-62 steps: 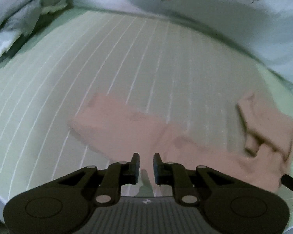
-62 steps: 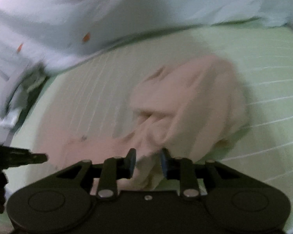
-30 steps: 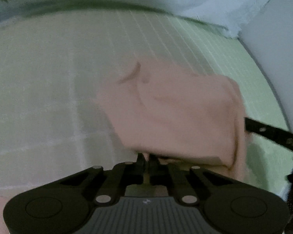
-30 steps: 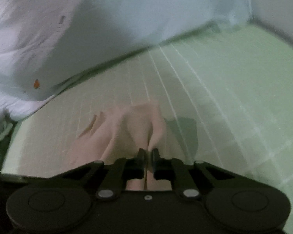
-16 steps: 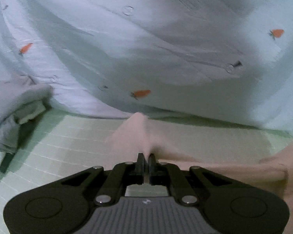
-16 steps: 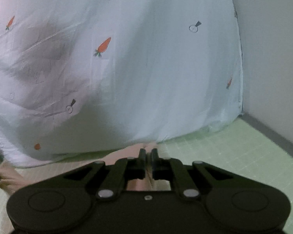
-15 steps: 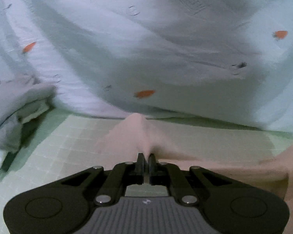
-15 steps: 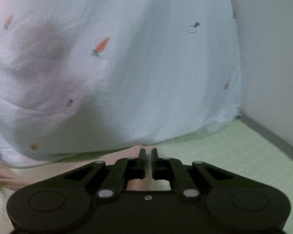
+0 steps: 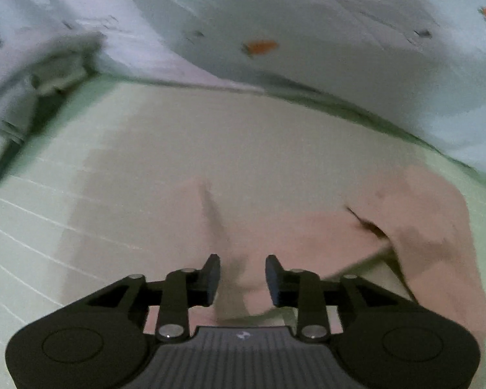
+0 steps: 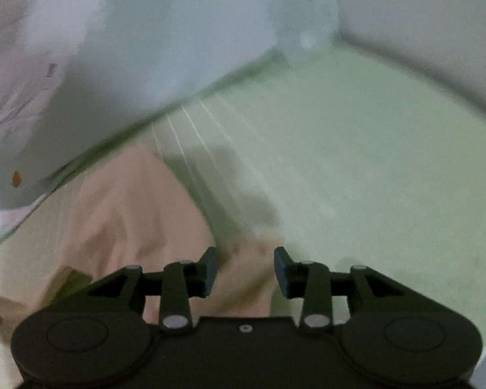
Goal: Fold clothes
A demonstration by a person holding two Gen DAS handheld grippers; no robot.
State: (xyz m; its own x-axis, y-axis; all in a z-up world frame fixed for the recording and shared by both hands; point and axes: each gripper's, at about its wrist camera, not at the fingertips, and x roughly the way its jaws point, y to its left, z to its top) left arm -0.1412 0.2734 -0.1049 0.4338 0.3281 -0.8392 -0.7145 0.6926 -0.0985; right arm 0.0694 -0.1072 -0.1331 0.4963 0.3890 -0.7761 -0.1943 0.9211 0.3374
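Note:
A pale pink garment (image 9: 307, 236) lies spread on the light green striped sheet (image 9: 48, 227), motion-blurred. My left gripper (image 9: 242, 275) hangs just above its near edge. Its jaws are opening, and pink cloth shows in the gap with the pads off it. In the right wrist view the same pink garment (image 10: 136, 214) stretches from the middle to the lower left. My right gripper (image 10: 245, 270) is over its right-hand edge, jaws also opening, with cloth beneath the gap and not pinched.
A white quilt with small orange carrot prints (image 9: 307, 32) is heaped along the far side of the bed (image 10: 356, 162). Grey and white folded cloth (image 9: 26, 97) lies at the far left. A pale wall (image 10: 421, 16) borders the bed on the right.
Both grippers were shut on the pink garment, held up towards the quilt. Now they tilt down at the bed, the jaws have parted, and the garment lies on the sheet.

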